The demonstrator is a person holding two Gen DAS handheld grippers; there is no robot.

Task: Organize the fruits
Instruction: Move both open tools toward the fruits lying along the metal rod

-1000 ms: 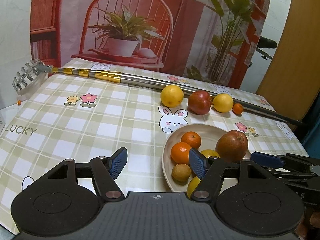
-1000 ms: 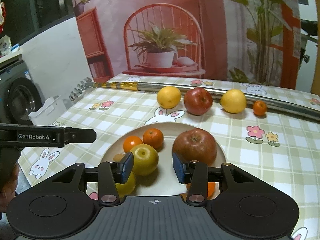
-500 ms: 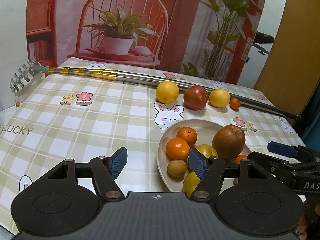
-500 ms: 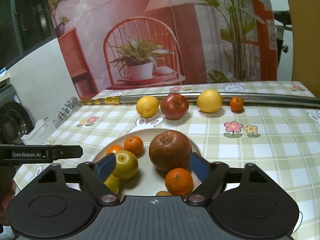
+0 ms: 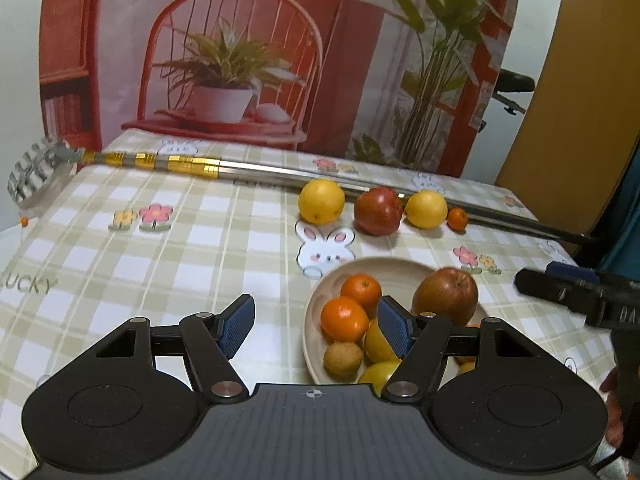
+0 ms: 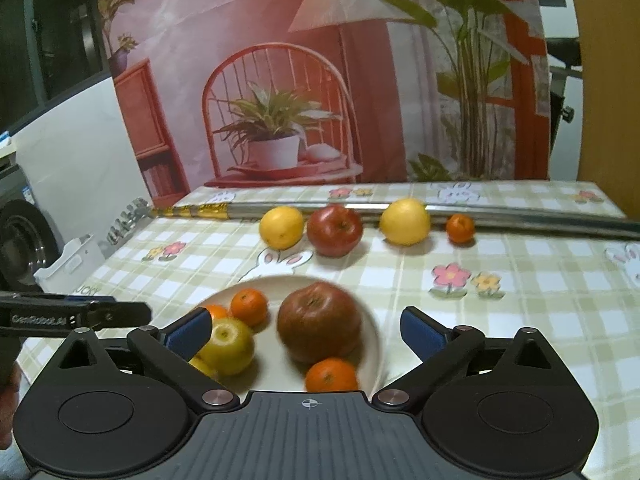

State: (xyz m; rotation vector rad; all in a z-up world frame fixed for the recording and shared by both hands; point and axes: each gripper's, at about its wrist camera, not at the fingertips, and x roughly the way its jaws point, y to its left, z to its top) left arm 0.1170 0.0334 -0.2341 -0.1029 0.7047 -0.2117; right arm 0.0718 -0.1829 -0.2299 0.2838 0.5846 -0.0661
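Plate [image 6: 372, 344] fruit partly behind tongs [image 6: 306, 330]

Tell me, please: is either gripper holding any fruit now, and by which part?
Nothing is held. The left gripper and right gripper are both open, with nothing between their fingers.

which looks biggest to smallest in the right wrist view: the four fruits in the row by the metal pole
1. red apple
2. right yellow citrus and left yellow citrus: they look alike, too close to rank
3. small tangerine

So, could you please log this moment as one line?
left gripper: open, empty | right gripper: open above large red-brown apple | round beige plate
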